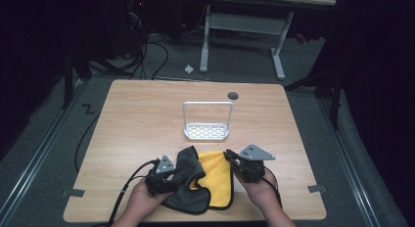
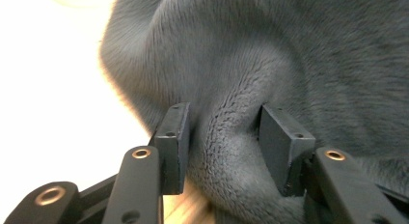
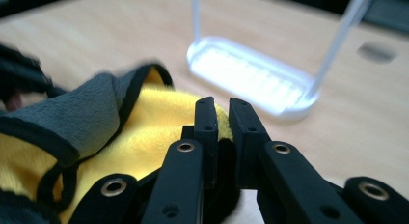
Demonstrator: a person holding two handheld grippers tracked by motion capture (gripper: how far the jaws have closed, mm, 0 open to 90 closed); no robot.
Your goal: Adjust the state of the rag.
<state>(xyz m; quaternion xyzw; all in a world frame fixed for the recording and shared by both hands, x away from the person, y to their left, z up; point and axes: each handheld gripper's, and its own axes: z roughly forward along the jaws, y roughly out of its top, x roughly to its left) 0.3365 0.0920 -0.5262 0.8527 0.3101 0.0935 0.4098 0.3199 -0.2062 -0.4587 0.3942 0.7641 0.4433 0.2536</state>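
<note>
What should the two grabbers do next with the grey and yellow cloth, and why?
Probably lift the right gripper up and back, drawing out the yellow corner it pinches. The left gripper already clamps a bunched grey fold of the cloth, so pulling the two ends apart should unfold it flat on the table.

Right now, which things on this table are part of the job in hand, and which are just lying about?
In the job:
cloth, grey one side, yellow the other
left gripper, clamped on a grey fold
right gripper, nipping the yellow edge

Lying about:
white rack with tall handle
dark round hole in the table
</note>
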